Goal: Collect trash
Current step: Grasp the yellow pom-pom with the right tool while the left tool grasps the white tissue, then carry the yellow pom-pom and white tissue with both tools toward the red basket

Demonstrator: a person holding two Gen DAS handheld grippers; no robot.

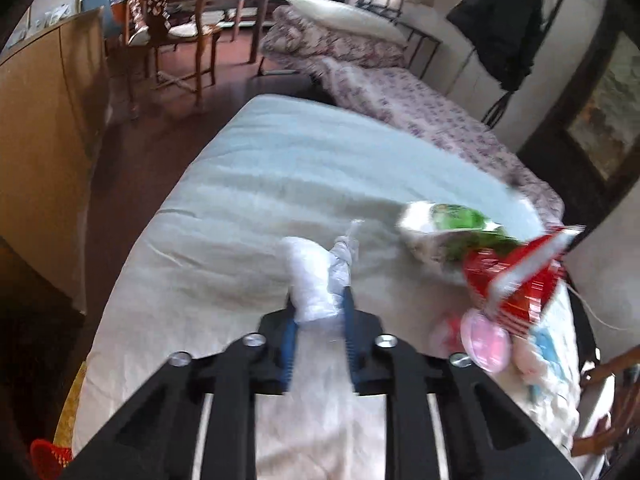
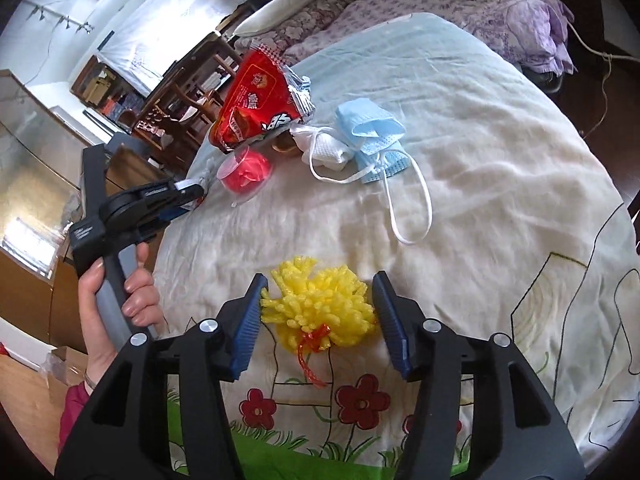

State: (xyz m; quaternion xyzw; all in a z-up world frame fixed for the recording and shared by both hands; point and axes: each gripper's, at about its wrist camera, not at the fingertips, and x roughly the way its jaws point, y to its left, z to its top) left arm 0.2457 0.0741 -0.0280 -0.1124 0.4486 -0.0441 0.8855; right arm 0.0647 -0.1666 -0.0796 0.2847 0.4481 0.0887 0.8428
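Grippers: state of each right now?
Left gripper: shut on the knotted white plastic bag.
Right gripper: open, yellow foam net between the jaws, not clamped.

We look down steeply and from close by along each gripper's fingers at the pale quilted bed cover [image 1: 248, 200], and both views share the crinkled red snack packet [image 1: 516, 280] [image 2: 256, 100] lying there.

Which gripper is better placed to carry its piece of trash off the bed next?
Left, probably. The left gripper is already shut on the white plastic wad; the right gripper only straddles the yellow foam net, jaws open.
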